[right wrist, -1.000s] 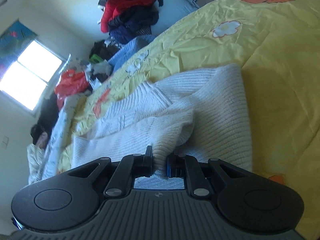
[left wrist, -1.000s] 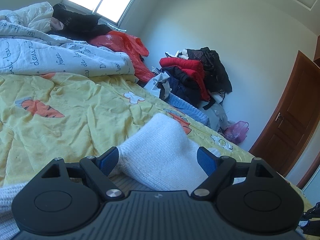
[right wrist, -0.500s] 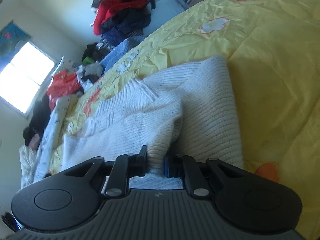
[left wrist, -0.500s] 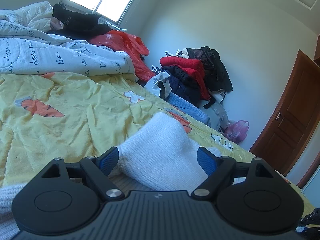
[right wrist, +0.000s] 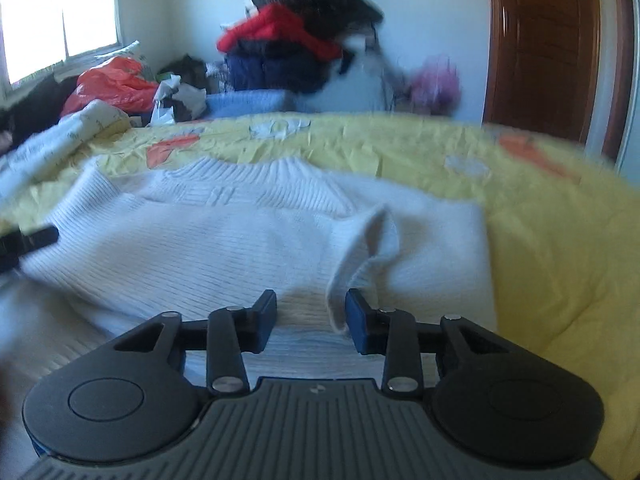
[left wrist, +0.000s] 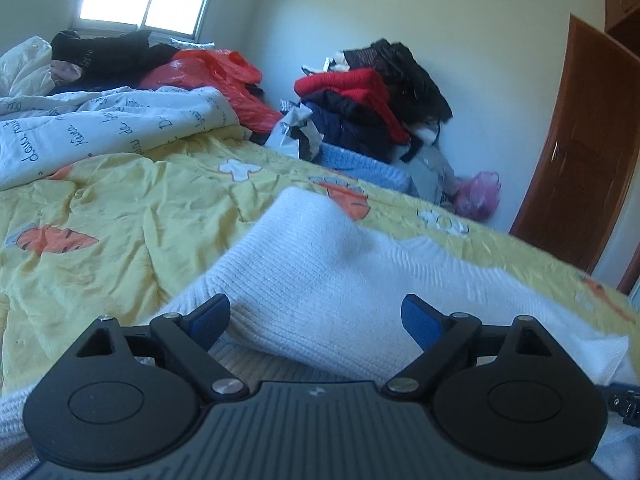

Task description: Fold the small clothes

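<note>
A white ribbed knit sweater (right wrist: 224,236) lies on the yellow carrot-print bedspread (right wrist: 552,216), its right sleeve folded in across the body. My right gripper (right wrist: 311,312) is open just above the sweater's near part, the sleeve cuff (right wrist: 372,248) lying loose between and beyond the jaws. In the left wrist view the sweater (left wrist: 328,276) rises in a soft hump. My left gripper (left wrist: 316,316) is wide open, its blue pads on either side of that hump, gripping nothing.
A white printed quilt (left wrist: 100,128) and red bag (left wrist: 224,76) lie at the bed's far left. A pile of red and dark clothes (left wrist: 360,104) stands against the far wall. A brown door (left wrist: 576,160) is at the right.
My right gripper has opened and let go of the sleeve, which now lies on the sweater. It also swung level, its view blurred. The left gripper stayed open and barely moved.
</note>
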Demonstrator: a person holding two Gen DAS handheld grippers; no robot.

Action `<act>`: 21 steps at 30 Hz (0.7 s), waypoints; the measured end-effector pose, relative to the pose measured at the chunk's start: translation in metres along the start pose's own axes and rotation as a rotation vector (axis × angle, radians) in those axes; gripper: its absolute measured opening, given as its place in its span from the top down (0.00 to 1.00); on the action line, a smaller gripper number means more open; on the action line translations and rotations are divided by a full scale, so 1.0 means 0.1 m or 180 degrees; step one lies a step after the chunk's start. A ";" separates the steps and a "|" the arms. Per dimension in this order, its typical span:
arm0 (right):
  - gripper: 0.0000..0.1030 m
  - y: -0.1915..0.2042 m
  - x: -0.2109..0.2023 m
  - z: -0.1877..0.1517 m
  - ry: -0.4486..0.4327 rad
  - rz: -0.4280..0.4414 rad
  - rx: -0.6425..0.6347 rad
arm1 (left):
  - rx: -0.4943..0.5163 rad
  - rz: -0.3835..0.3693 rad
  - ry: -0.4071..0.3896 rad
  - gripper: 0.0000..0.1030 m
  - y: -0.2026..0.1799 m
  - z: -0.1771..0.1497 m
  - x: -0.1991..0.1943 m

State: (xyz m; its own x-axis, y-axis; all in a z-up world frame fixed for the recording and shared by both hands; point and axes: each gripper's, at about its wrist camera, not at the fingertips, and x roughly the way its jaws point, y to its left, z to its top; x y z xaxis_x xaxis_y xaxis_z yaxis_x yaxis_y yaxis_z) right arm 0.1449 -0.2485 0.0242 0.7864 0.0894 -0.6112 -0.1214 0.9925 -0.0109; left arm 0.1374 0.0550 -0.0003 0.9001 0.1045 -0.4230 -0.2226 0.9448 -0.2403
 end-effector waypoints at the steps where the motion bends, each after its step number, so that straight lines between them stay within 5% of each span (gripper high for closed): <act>1: 0.59 0.02 -0.02 -0.03 -0.0028 -0.0060 -0.0060 | 0.0039 0.0006 0.0025 0.09 -0.02 -0.01 0.00; 6: 0.47 -0.02 -0.20 0.00 -0.0017 -0.0432 -0.0009 | 0.0060 0.0046 -0.0018 0.09 -0.04 0.00 -0.03; 9: 0.46 -0.10 -0.40 0.03 -0.0301 -0.0588 0.0168 | -0.0031 0.0110 -0.0120 0.09 0.00 0.00 -0.08; 13: 0.38 -0.03 -0.47 0.12 -0.0408 -0.0309 0.0228 | 0.0065 0.0110 -0.0140 0.09 -0.05 0.02 -0.09; 19: 0.35 0.06 0.00 -0.09 0.0167 -0.0183 0.0354 | 0.0421 0.0047 0.0135 0.09 -0.20 0.02 0.03; 21: 0.31 0.04 -0.04 -0.22 -0.0017 -0.0110 0.0373 | 0.0571 -0.0024 0.0298 0.09 -0.26 0.01 0.10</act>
State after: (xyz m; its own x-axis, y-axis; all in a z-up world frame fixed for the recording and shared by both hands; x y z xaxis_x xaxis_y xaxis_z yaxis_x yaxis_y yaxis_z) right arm 0.1283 -0.2466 0.0092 0.7921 0.0552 -0.6080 -0.0227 0.9979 0.0609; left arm 0.1525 0.0320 0.0030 0.8608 0.0758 -0.5032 -0.1383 0.9865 -0.0879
